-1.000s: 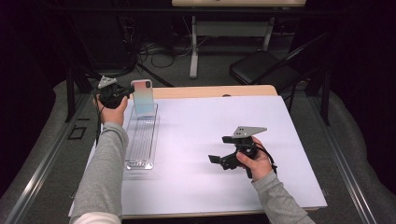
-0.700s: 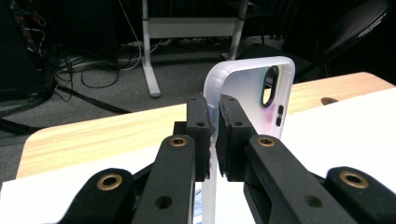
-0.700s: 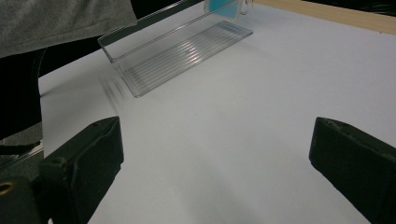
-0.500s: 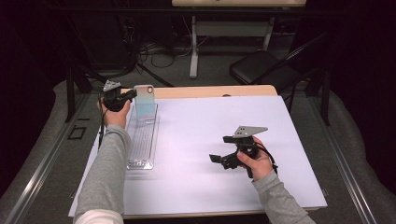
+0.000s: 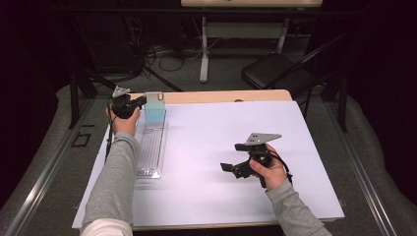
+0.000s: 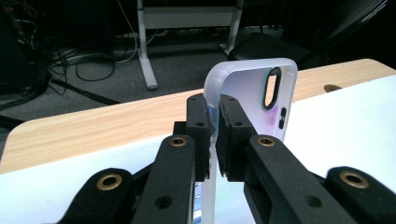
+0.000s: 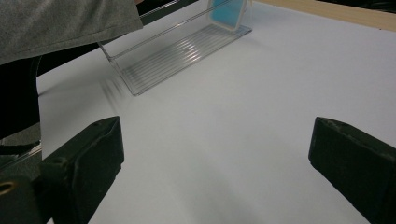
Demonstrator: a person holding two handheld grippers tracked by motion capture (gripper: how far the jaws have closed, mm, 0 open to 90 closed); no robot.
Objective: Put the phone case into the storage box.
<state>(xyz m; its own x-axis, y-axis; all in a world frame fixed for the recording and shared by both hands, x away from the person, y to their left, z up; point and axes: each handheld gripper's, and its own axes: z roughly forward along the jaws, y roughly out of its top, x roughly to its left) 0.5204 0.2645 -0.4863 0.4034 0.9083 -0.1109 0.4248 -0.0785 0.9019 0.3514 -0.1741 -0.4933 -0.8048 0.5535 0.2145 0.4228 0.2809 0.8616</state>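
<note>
A translucent phone case (image 6: 247, 88) with an oval camera cutout stands upright at the far end of a clear ribbed rack (image 5: 150, 152). In the high view the case (image 5: 155, 110) shows pale blue. My left gripper (image 6: 216, 126) is shut on the case's side edge, one pad on each face, and sits at the table's far left (image 5: 140, 102). My right gripper (image 5: 232, 157) hovers open over the white surface at centre right, with nothing between its jaws (image 7: 215, 154). From there the rack (image 7: 177, 51) and the case (image 7: 226, 11) lie ahead, partly behind a grey sleeve (image 7: 60, 23).
A white sheet (image 5: 221, 128) covers the table, with a wooden strip (image 5: 221, 96) along its far edge. Beyond the table stand a black chair (image 5: 275, 73) and a desk leg, with cables on the floor. A metal rail (image 5: 49, 172) runs along the left side.
My left gripper and the phone case have shifted a little to the right and lower, toward the rack's far end. The right gripper has stayed where it was.
</note>
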